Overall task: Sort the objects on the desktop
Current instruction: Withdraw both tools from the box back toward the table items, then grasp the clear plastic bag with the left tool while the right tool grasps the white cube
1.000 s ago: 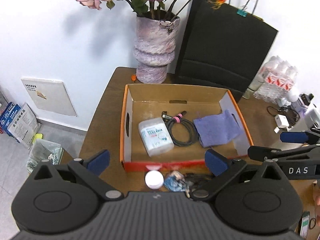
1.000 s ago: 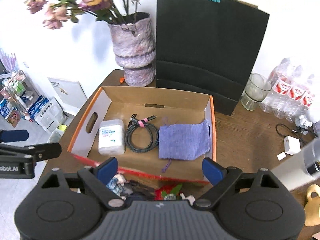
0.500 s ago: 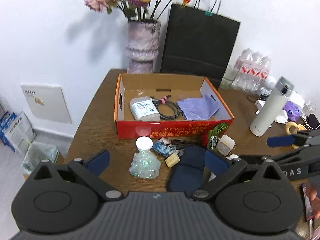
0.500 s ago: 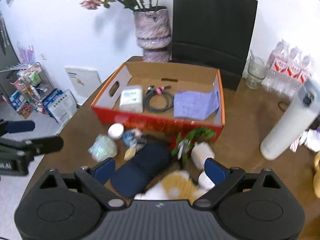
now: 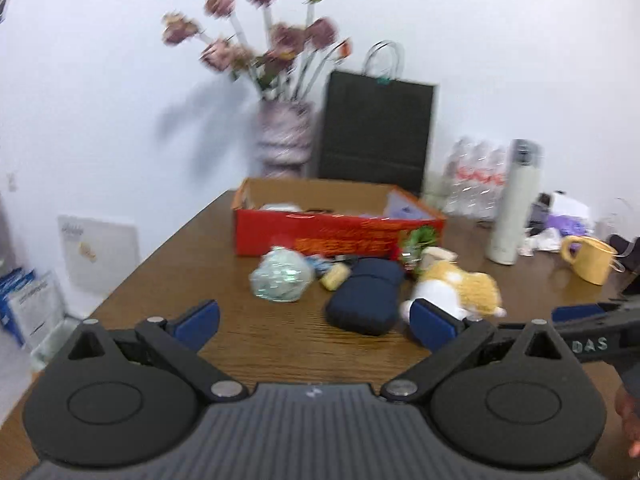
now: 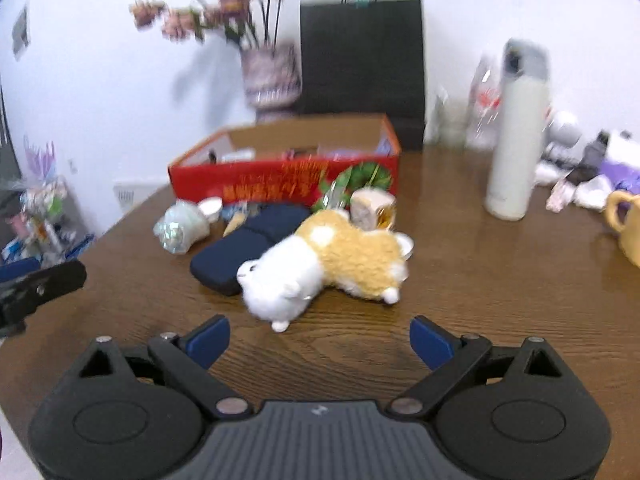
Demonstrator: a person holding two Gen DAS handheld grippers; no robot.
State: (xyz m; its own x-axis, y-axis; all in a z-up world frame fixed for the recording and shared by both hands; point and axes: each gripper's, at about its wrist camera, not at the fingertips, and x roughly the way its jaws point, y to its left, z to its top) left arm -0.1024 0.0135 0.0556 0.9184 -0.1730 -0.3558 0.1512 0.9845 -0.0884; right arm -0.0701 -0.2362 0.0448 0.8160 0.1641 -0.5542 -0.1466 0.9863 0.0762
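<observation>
two open claws, plush dog [image 6: 320, 266] just ahead of right claw [image 6: 320, 338]

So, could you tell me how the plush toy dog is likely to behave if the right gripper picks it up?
The plush dog looks fluffy and stuffed, so it will probably squash between the fingers and feel light. Lying on its side on the table, it seems unlikely to roll. Its fuzzy surface should grip well; the right gripper is open wide before it.

The brown wood-grain counter [image 6: 460, 280] looks smooth with a slight sheen; the white-and-tan plush toy [image 6: 324, 264] is fuzzy; the red cardboard box [image 6: 280, 184] is printed.
</observation>
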